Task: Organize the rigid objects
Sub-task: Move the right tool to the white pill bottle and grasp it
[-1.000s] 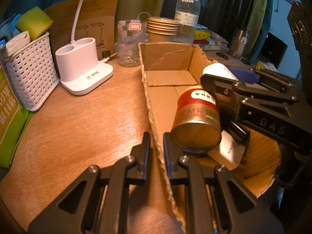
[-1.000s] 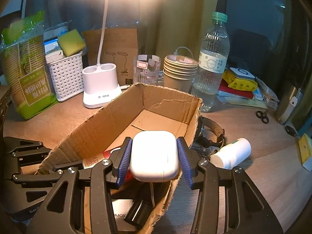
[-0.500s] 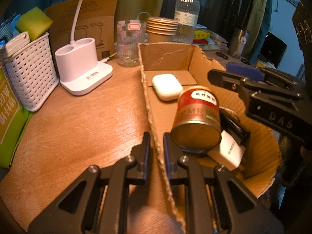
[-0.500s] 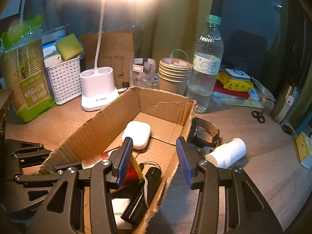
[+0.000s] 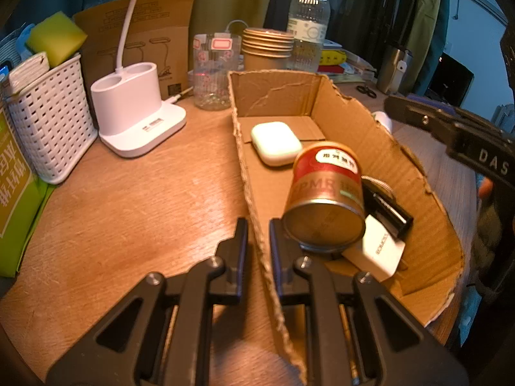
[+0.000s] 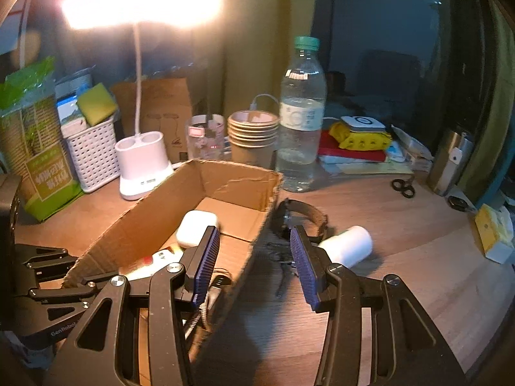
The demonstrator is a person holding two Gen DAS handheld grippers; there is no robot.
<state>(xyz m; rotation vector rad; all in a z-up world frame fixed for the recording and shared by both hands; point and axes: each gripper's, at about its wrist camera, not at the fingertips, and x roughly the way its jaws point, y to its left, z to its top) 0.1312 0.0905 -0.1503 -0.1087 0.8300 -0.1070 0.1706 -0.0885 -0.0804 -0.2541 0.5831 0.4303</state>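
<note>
An open cardboard box (image 5: pixel 283 96) lies on the wooden desk. My left gripper (image 5: pixel 259 234) is shut on the box's left wall near the front corner. Inside lie a white earbud case (image 5: pixel 276 143) toward the back, a red and gold can (image 5: pixel 326 193) on its side, a black stick-shaped object (image 5: pixel 386 209) and a white card (image 5: pixel 376 251). My right gripper (image 6: pixel 254 241) hangs open and empty over the box's right wall (image 6: pixel 257 225), with the earbud case (image 6: pixel 194 228) lying apart from it to the left. A white cylinder (image 6: pixel 347 246) and a black watch (image 6: pixel 302 215) lie on the desk outside the box.
Behind the box stand a white lamp base (image 5: pixel 138 112), a white basket (image 5: pixel 48 119), a glass jar (image 5: pixel 215 70), stacked paper cups (image 5: pixel 267 48) and a water bottle (image 6: pixel 301 122). A green bag (image 5: pixel 13 186) is far left. Scissors (image 6: pixel 402 188) and a steel mug (image 6: pixel 450 160) are at right.
The right gripper let go of the white earbud case, which now lies in the box. It then drew back to the right and rose a little. The left gripper stayed put.
</note>
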